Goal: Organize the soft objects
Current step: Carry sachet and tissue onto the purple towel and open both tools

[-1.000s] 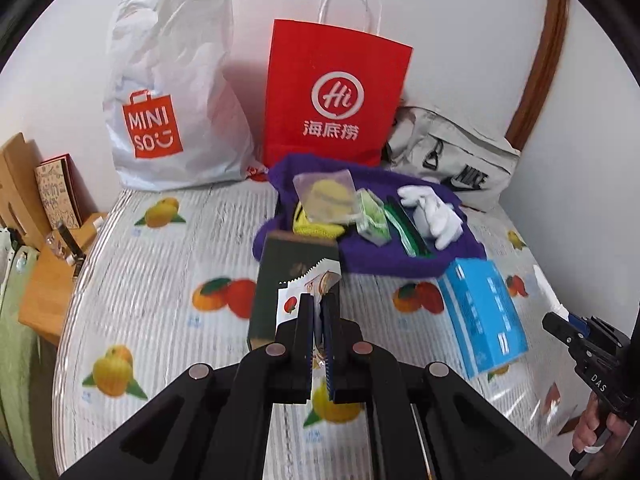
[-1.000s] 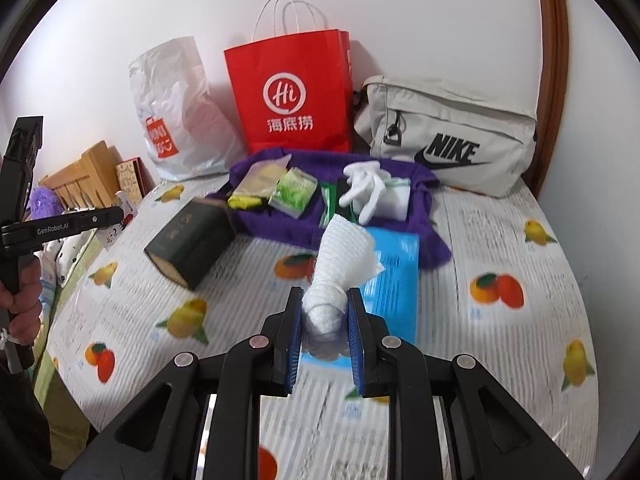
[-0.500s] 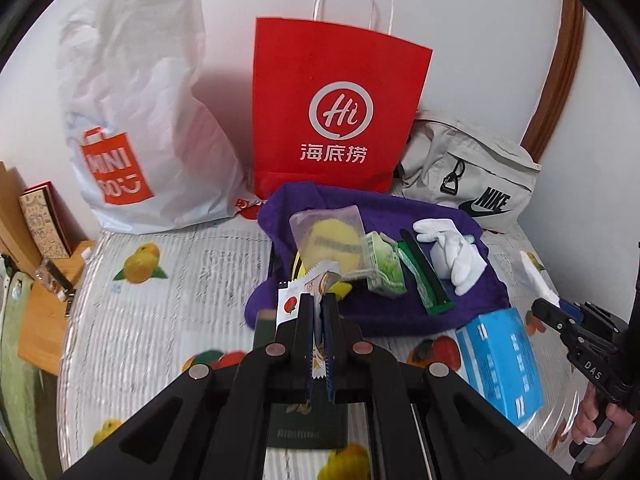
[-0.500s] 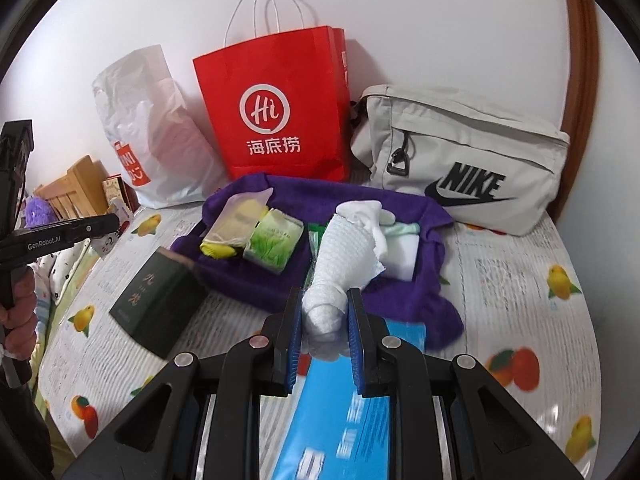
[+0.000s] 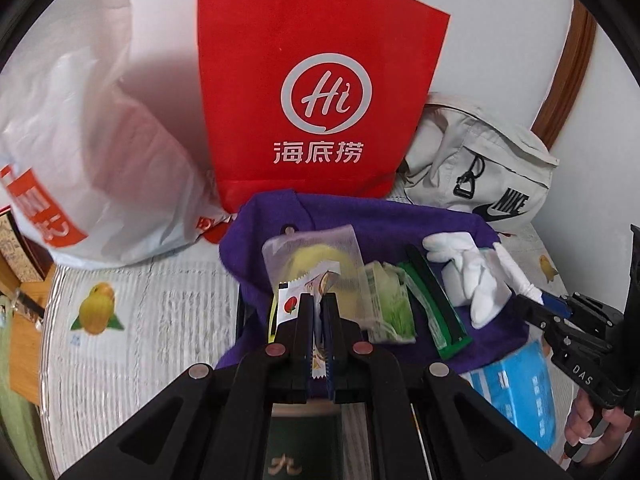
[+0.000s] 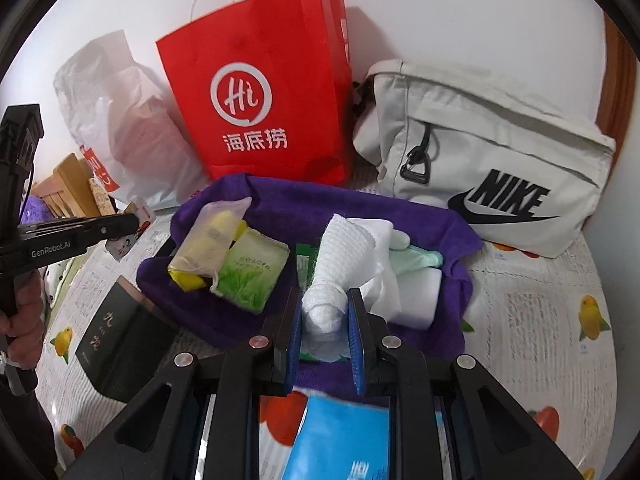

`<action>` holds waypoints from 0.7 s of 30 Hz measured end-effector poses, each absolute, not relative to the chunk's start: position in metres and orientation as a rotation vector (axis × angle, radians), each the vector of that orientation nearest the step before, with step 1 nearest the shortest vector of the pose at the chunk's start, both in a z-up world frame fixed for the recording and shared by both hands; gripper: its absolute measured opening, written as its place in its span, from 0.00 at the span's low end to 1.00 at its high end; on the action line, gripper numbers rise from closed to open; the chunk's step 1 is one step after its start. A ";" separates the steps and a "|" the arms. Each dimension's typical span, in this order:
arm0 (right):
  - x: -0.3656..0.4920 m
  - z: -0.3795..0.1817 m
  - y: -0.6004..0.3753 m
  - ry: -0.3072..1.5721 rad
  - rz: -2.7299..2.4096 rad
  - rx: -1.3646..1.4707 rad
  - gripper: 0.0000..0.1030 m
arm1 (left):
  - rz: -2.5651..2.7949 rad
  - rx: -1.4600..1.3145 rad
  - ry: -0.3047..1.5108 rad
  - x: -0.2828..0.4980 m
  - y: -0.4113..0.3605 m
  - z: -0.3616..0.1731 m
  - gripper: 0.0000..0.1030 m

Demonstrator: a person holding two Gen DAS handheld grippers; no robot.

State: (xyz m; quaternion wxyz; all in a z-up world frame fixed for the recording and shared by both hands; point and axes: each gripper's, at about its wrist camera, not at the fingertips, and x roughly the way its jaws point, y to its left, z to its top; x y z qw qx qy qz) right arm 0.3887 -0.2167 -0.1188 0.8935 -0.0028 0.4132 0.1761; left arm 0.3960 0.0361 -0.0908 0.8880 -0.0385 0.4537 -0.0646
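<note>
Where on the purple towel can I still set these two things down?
Bare towel lies in front of the green pack, and along its back edge by the red bag. The middle is crowded: yellow pouch, green pack, gloves.

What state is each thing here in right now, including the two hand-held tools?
Left tool: shut on a small flat sachet.
Right tool: shut on a rolled white cloth.
Red paper bag: upright against the wall.
Purple towel: spread out, holding items.
Grey Nike bag: lying down.
Dark green box: lying tilted.
</note>
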 end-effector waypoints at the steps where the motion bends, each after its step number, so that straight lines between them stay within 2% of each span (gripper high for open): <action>1: 0.394 -0.121 -0.215 0.865 0.368 -0.007 0.20 | -0.141 -0.080 0.947 0.400 0.035 -0.092 0.05; 17: 0.434 -0.154 -0.202 0.978 0.405 -0.009 0.22 | -0.178 -0.121 1.064 0.448 0.018 -0.133 0.06; 21: 0.437 -0.156 -0.203 0.980 0.404 -0.003 0.23 | -0.195 -0.130 1.080 0.449 0.015 -0.138 0.09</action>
